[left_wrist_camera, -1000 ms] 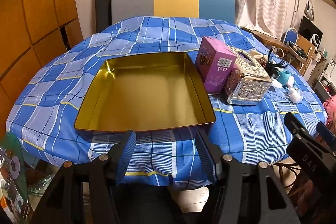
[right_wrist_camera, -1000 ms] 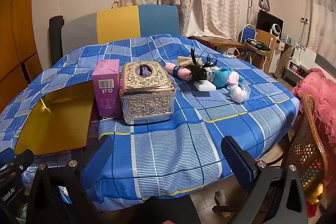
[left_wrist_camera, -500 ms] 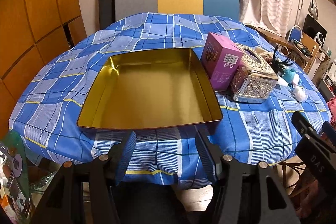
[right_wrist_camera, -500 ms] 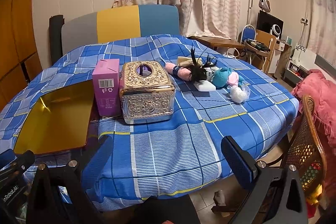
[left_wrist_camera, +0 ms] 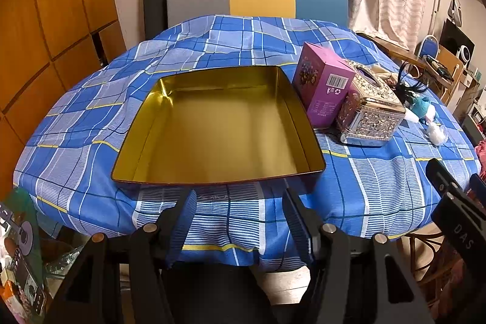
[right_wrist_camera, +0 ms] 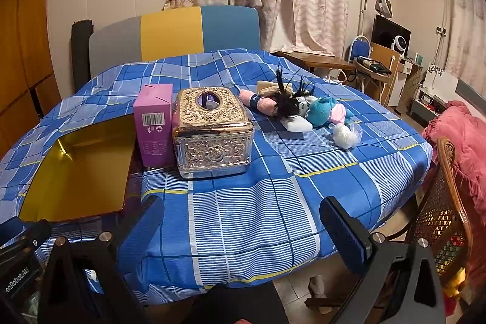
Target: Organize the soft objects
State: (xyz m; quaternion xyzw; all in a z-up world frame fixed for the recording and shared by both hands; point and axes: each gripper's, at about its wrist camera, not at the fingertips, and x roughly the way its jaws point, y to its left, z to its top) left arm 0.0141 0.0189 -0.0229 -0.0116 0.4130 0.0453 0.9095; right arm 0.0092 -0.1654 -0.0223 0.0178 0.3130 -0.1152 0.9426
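Observation:
A pile of soft objects lies on the right of the blue checked table: a pink rolled cloth (right_wrist_camera: 258, 103), a black-haired doll (right_wrist_camera: 287, 102), a teal plush (right_wrist_camera: 320, 111), a white sponge (right_wrist_camera: 297, 123) and a white puff in clear wrap (right_wrist_camera: 344, 135). The teal plush also shows in the left wrist view (left_wrist_camera: 422, 107). An open gold tin tray (left_wrist_camera: 212, 126) sits at the table's left; it also shows in the right wrist view (right_wrist_camera: 76, 166). My left gripper (left_wrist_camera: 240, 208) is open and empty before the tray's near edge. My right gripper (right_wrist_camera: 243, 217) is open and empty at the table's near edge.
A purple carton (right_wrist_camera: 155, 126) and an ornate silver tissue box (right_wrist_camera: 212, 132) stand between the tray and the soft pile. A grey, yellow and blue chair back (right_wrist_camera: 173, 32) stands behind the table. A wicker chair (right_wrist_camera: 443, 211) and pink fabric (right_wrist_camera: 461, 135) are at right.
My left gripper has risen, so the tray and table sit lower and farther in its view. The right gripper has barely moved. Nothing on the table has moved.

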